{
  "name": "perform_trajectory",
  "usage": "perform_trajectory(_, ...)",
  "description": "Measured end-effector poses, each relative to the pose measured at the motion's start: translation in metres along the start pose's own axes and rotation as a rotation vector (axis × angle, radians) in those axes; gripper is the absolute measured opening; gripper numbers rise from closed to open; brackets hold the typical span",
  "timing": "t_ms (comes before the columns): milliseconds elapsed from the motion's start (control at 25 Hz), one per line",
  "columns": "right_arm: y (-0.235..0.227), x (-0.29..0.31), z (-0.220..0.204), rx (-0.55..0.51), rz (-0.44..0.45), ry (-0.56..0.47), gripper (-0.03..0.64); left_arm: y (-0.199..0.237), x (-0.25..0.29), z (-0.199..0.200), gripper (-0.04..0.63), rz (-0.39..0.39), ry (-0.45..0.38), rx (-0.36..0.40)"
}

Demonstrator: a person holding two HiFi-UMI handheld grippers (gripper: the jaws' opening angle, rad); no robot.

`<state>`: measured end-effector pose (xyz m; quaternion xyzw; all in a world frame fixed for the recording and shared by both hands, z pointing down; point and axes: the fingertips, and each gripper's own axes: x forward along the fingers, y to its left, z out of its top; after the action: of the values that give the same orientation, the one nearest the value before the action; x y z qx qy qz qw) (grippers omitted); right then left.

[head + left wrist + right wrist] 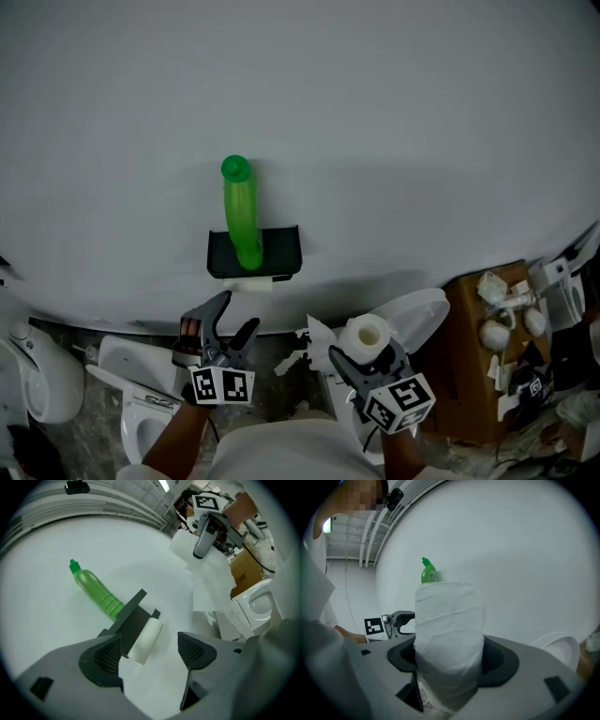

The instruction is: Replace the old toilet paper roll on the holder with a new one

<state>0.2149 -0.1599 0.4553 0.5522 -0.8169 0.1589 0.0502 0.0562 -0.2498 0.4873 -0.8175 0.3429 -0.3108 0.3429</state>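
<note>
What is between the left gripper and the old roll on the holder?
Nothing. Only bare wall shows between left gripper and old roll, in the left gripper view.

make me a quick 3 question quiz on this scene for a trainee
1. True or false: the right gripper is clamped on a toilet paper roll.
2. What stands on top of the black holder on the wall? A) a green bottle B) a red cup C) a sponge
3. Fill in: the jaws of the left gripper are ____, with nothing held between them.

Key: 1 true; 2 A; 3 open
</note>
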Motion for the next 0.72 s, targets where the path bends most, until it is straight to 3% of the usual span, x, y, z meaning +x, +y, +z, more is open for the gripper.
perform_trajectory(280,-0.014,-0.005,-0.009,0.031,0.008,-0.001,0.333,-0.006,0.034,-0.006,0.357,-0.008,0.08,0.116)
perform_trajectory(720,-0.031,-0.012,-0.007,0.043,-0.002,-0.018,0.333,0.003,0.062,-0.012,0.337,-0.012,0.185,0.158)
